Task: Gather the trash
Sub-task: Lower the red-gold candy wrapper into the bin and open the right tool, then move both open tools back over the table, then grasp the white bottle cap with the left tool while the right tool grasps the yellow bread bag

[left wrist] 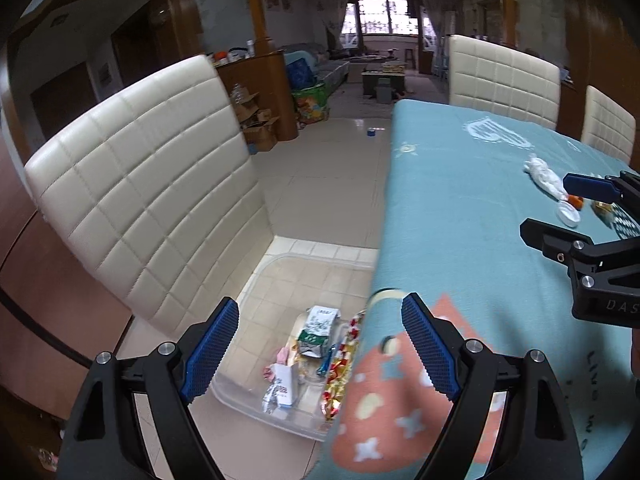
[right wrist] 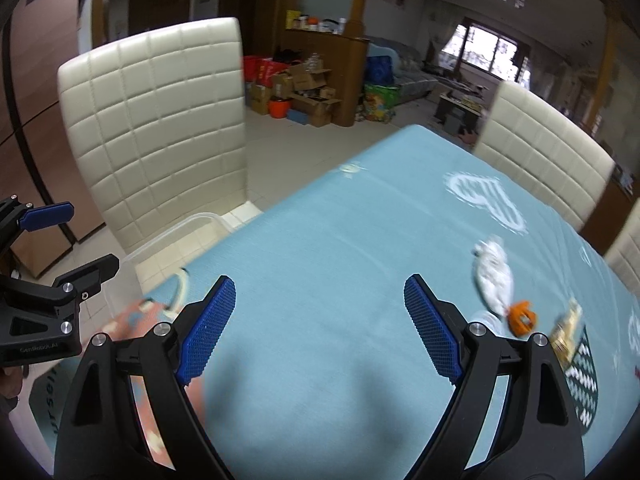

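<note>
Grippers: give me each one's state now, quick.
Left gripper: open, nothing between its fingers.
Right gripper: open, nothing between its fingers.

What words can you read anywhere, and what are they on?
"DAS", cut off by the picture's edge: on the right gripper's black body.
"GenRobot.AI", small and faint: on the left gripper's body.
"LIVE IN", more letters cut off: on the tablecloth's near edge.
"...rsel...", partly hidden: on the tablecloth's corner.
Print on the wrappers in the bin: too small to read.
</note>
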{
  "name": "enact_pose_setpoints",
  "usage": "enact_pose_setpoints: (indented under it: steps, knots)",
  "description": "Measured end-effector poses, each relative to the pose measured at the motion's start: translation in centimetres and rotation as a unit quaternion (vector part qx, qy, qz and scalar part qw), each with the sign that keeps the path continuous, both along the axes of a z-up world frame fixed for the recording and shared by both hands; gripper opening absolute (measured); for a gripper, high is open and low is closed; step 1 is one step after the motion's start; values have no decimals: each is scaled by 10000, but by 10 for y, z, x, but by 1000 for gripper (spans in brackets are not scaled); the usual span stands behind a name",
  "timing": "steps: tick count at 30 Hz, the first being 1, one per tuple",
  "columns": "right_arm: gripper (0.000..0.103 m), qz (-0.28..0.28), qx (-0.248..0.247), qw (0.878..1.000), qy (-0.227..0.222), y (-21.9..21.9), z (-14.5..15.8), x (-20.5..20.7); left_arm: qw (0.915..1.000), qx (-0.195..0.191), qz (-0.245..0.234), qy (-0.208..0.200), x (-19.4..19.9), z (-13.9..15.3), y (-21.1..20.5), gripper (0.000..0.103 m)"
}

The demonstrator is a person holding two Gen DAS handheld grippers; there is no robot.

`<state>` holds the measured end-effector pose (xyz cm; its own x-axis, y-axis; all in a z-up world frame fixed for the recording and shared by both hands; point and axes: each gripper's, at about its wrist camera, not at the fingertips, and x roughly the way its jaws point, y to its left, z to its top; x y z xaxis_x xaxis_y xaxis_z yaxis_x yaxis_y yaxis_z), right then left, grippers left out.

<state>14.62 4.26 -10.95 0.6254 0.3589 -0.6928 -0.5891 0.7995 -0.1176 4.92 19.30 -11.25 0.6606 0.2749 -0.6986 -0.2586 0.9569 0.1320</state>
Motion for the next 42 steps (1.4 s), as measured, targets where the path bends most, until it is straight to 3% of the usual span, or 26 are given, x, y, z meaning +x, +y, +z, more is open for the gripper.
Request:
enact_pose_setpoints:
  steps: [9,19,25,32,34,37,38,39,42]
  knots:
    - [89,-813,226,9964,16,-96,5,20,9971,2,-757,-7,36,14,-77,82]
    - [89,-1749,375,9830,405,-204,-14,59,9862,-55,-1630,291,97,-1,-173,82]
    - [89,-1958,613,9749,863,-240,-26,92,9778,-138,-2004,597,138,-18,-213,82]
    - [89,-1962,831,9694,1216,-238,-46,122,9742,-166,-2109,789,175,-36,-234,82]
    - [81,-2020,800,9679,1265,-237,-55,130,9739,-169,-2119,795,182,-41,-236,82]
    - [52,-2074,735,9679,1216,-238,-58,134,9742,-111,-2128,741,185,-44,-236,82]
    - [38,-2079,669,9685,1193,-237,-58,134,9744,-127,-2130,712,185,-44,-235,81]
    - [34,-2065,646,9690,1196,-237,-58,134,9744,-158,-2139,675,185,-45,-234,81]
    - [28,-2091,682,9680,1213,-239,-58,131,9725,-302,-2220,632,183,-43,-231,50]
